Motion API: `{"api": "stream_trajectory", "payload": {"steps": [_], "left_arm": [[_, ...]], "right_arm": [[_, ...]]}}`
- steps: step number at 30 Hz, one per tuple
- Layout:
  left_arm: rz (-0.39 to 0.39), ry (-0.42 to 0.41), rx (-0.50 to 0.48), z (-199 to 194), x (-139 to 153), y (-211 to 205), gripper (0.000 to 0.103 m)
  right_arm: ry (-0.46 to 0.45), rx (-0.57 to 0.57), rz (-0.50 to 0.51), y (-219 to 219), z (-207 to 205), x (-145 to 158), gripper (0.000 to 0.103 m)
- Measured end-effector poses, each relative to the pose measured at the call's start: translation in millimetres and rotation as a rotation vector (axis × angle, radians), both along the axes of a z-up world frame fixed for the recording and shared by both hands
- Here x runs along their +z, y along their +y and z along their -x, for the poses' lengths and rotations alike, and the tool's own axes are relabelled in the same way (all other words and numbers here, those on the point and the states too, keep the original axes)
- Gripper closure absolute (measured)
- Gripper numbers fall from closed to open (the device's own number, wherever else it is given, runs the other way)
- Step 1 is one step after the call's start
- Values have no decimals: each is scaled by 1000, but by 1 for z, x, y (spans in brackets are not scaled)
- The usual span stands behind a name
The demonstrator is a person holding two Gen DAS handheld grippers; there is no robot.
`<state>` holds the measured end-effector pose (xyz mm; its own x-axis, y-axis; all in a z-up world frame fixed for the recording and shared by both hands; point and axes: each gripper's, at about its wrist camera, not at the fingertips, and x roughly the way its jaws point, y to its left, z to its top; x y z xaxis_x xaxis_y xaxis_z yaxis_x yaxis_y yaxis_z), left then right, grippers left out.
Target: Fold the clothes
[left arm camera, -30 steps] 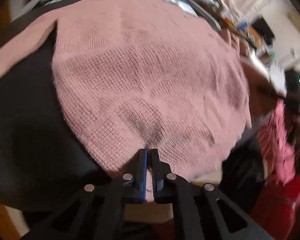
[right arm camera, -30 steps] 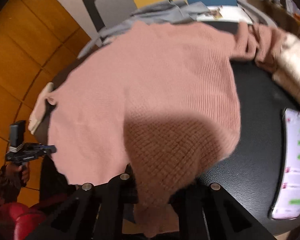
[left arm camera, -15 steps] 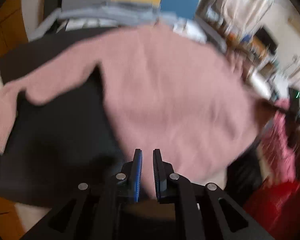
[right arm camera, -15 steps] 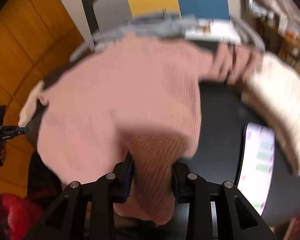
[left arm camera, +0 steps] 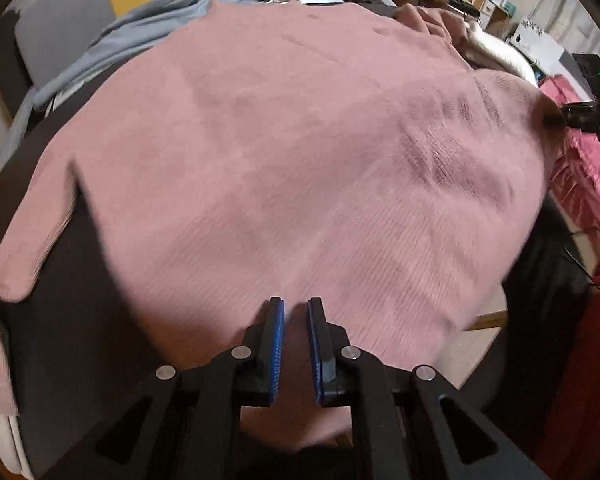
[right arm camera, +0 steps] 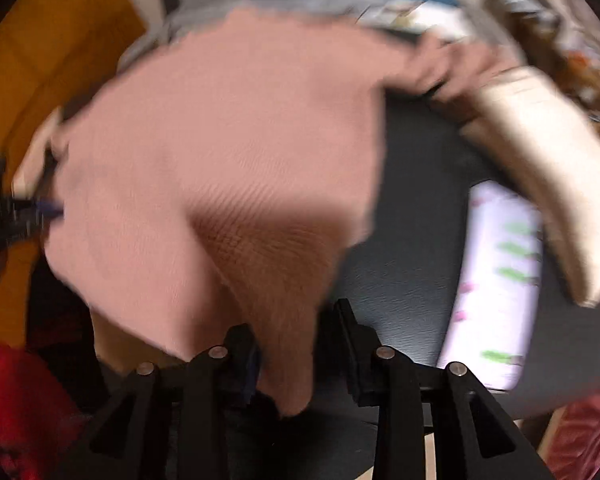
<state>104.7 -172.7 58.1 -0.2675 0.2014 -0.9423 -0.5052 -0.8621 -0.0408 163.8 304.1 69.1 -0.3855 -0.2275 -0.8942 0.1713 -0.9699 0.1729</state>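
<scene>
A pink sweater (left arm camera: pixel 292 152) covers the dark surface (right arm camera: pixel 416 208). Left tongs (left arm camera: pixel 295 308) stand slightly parted, holding nothing; right tongs (right arm camera: pixel 296 320) gape wide around its hem.

**Black two-finger grippers with blue pads and silver screws**

The left gripper (left arm camera: pixel 295 312) is a black frame of angular struts with triangular cut-outs near the bottom edge. Four round silver screw heads sit in a row across its linkage. Each finger carries a thin blue ribbed pad (left arm camera: pixel 277 344) on its inner face.

The right gripper (right arm camera: pixel 296 336) has the same black struts, triangular openings and four silver screws. Its fingers (right arm camera: pixel 350 344) look plain black through the blur; a dark blue strip shows on the left one.
</scene>
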Motion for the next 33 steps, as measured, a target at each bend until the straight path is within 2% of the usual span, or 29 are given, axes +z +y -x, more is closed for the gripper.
{"api": "stream_trajectory", "payload": {"steps": [2,4,7,8,10,11,12,14,15,17,19,20,21,22,23,24,25,27,29,30,33], "left_arm": [[-26,1,66,11,13,-17,92],[-113,28,103,19,20,-6,92],[-244,71,158,32,31,10,92],[-252,58,124,30,24,30,92],[-203,37,11,15,6,65,92],[-178,26,-46,7,-4,82,92],[-139,60,-79,-3,-6,87,91],[-58,133,-144,-22,-11,96,91],[-53,105,-165,-24,-10,90,91],[-45,41,-205,-27,-7,77,91],[-12,8,-233,-30,-7,61,90],[11,-5,-244,-31,-8,52,86],[6,-21,-233,-30,-8,43,89],[-2,-37,-221,-29,-8,34,91],[-50,-66,-193,-26,-2,27,90],[-93,-70,-173,-24,9,21,90],[-136,-74,-153,-23,21,15,90],[-174,-30,-110,-10,34,18,90],[-211,15,-68,3,47,21,90],[-230,38,-46,9,54,22,89],[-285,105,18,28,73,27,89]], "right_arm": [[99,-47,31,7,5,19,68],[146,-33,11,-5,19,26,68],[114,52,-43,-28,35,12,68],[67,63,-48,-27,35,0,68],[-30,79,-59,-25,36,-24,68],[-80,77,-66,-23,33,-39,75],[-112,76,-57,-19,28,-48,85],[-133,73,13,-12,15,-50,92],[-145,64,68,-7,8,-48,94],[-161,48,246,1,-8,-37,94],[-173,74,314,2,-21,-31,94],[-187,94,313,0,-26,-34,94],[-204,110,277,0,-30,-38,92],[-222,110,179,0,-31,-47,88],[-228,92,95,3,-27,-51,77],[-221,60,27,9,-24,-50,70],[-185,17,10,20,-21,-40,69],[-42,-83,38,42,-17,-7,63],[99,-125,16,45,-6,19,59],[149,-124,-6,40,2,28,59],[177,21,-101,-10,42,31,60]]}}
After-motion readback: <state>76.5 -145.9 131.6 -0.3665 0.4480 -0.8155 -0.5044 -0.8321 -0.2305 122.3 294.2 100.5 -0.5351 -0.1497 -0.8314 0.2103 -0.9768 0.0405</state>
